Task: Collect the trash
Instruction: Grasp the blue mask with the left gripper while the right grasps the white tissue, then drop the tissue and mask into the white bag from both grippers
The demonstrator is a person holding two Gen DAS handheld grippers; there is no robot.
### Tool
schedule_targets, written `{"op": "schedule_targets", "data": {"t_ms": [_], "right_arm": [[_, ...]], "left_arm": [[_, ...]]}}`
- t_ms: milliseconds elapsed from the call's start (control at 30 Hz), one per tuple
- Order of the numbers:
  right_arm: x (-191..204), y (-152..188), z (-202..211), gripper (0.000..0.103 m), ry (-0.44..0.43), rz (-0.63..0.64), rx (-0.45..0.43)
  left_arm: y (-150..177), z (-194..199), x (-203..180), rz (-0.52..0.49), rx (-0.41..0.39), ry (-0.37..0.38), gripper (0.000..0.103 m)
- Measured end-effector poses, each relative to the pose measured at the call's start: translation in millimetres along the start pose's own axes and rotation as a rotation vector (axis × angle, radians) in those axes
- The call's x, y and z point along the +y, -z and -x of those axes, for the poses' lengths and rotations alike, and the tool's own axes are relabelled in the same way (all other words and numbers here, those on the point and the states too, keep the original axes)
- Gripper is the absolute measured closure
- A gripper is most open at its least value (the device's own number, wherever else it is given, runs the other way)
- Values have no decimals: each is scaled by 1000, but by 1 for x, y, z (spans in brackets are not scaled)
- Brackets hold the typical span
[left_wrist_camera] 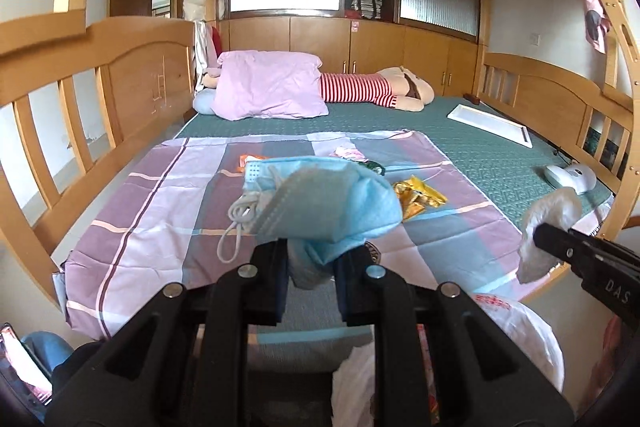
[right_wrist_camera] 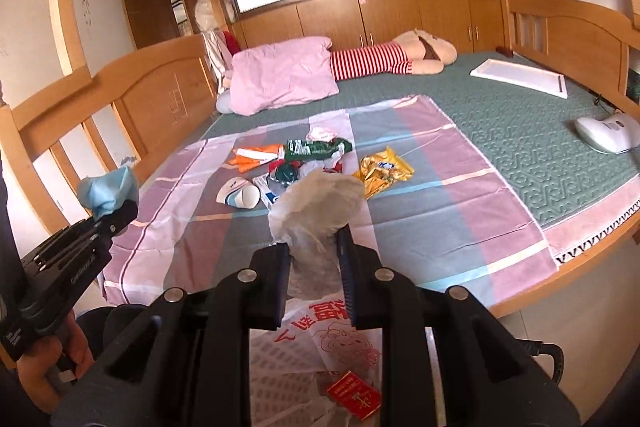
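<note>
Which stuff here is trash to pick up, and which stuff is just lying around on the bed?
Trash job:
blue face mask, held in the left gripper
crumpled white wrapper, held in the right gripper
gold wrapper
green wrapper
orange wrapper
white plastic bag

Just lying about:
pink pillow
plush toy
white board

Black claws (left_wrist_camera: 310, 285), silver screws, dark-blue pads (right_wrist_camera: 282, 267)

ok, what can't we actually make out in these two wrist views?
- Left wrist view: the blue face mask in the left hand-held gripper hides most of the wrappers on the checked sheet.
- Right wrist view: the crumpled white tissue covers litter behind it.
- Both views: the printed plastic bag is blocked by gripper bodies; its mouth isn't visible.
- Wrapper print is too small to read.
</note>
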State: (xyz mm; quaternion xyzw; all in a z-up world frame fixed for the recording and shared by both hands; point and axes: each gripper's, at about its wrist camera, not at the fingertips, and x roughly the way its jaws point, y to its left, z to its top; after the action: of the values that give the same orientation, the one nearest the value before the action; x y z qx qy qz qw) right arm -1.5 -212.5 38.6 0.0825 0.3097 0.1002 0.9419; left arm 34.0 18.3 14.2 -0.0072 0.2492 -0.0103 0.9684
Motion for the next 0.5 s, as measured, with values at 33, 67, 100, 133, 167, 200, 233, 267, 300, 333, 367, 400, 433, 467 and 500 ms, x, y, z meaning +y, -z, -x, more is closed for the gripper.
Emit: {"op": "schedule_targets", "data": {"t_ms": [33,67,100,133,167,200,233,267,300,333,367,400,433,467,500], "right_arm": [[-1,0,5,80,-1,0,-7],[-2,0,13,80,-2,-1,-17],[-3,0,18,80,-5,-1,-23],[-4,0,22,80,-8,0,-27],[-5,0,26,80,-13,1,-29],[-6,0,29,80,-18,1,-31],[-7,0,32,80,-22,0,-32],[-8,0,34,80,-25,-1,-32],[-9,1,36,80,-28,-1,-30],[-11,3,37,80,-34,-3,-24],[-13,5,36,80,-35,-3,-12],[-14,8,34,80,-33,-2,4],[-16,12,31,79,-32,-1,23],[-17,15,29,79,-32,0,38],[-18,21,25,79,-33,1,70]], "left_arm": [[0,3,-1,-2,-4,3,83],[0,9,-3,-7,-12,3,83],[2,14,-5,-9,-17,3,83],[2,21,-7,-10,-23,7,83],[3,22,-6,-10,-26,8,83],[3,27,-7,-11,-30,5,83],[3,30,-9,-10,-31,5,83],[3,32,-10,-8,-31,8,83],[3,34,-11,-6,-31,10,83],[3,36,-12,-4,-35,14,83],[3,37,-13,-5,-36,16,83],[3,37,-15,-5,-35,21,83],[3,37,-18,-4,-33,26,83],[4,37,-19,-4,-29,31,83],[5,36,-21,-5,-25,36,83]]}}
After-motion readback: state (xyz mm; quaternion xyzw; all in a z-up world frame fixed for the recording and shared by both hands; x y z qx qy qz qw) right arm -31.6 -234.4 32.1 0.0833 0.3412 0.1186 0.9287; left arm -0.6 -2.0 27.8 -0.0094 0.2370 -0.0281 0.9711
